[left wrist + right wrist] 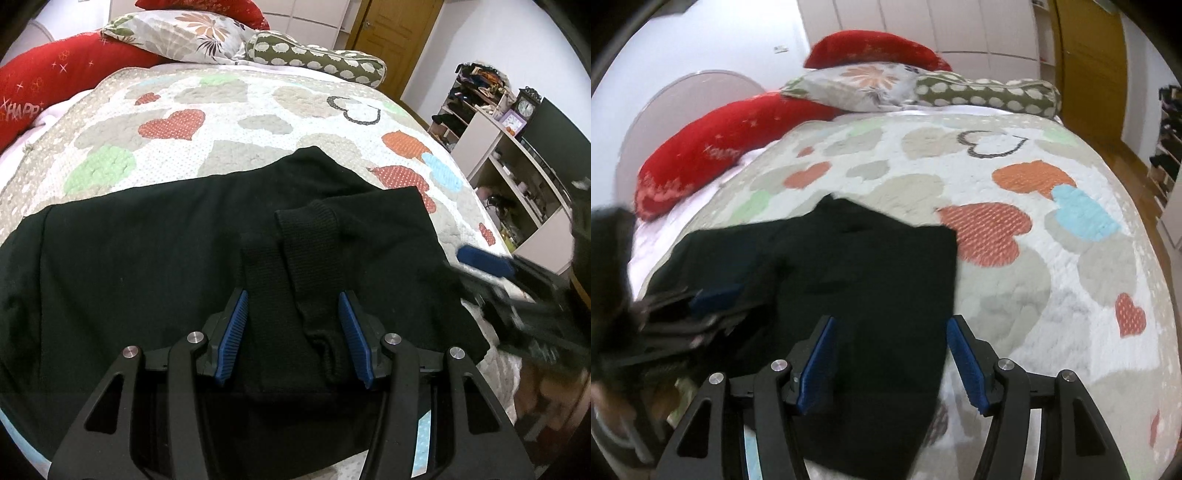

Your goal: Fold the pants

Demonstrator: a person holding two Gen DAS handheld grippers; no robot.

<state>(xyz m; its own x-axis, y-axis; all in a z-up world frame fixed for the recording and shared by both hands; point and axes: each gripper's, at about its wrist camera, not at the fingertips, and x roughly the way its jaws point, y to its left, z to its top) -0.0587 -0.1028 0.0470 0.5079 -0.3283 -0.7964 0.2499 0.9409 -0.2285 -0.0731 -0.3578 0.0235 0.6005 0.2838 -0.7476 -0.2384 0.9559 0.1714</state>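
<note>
I have the bed filling both views, its heart-patterned quilt running up to the pillows along the top of each frame. It gives me a broad, flat surface for folding, which I take to be why the pants are spread there.

The pants are black and lie across the lower half of the left view, from the left edge to lower right. In the right view they fill the lower centre and left, with a straight folded edge at centre. They look already doubled over, so I judge the fold well along.

Two ribbed cuffs lie on top of the cloth at the centre of the left view, side by side and pointing up the frame, laid there by the fold, I would say.

My left gripper has its blue pads spread to either side of the cuffs, not pressing them.

My right gripper is also spread, with the pants' right edge between the pads and nothing pinched. It shows blurred at the right edge of the left view.
</note>
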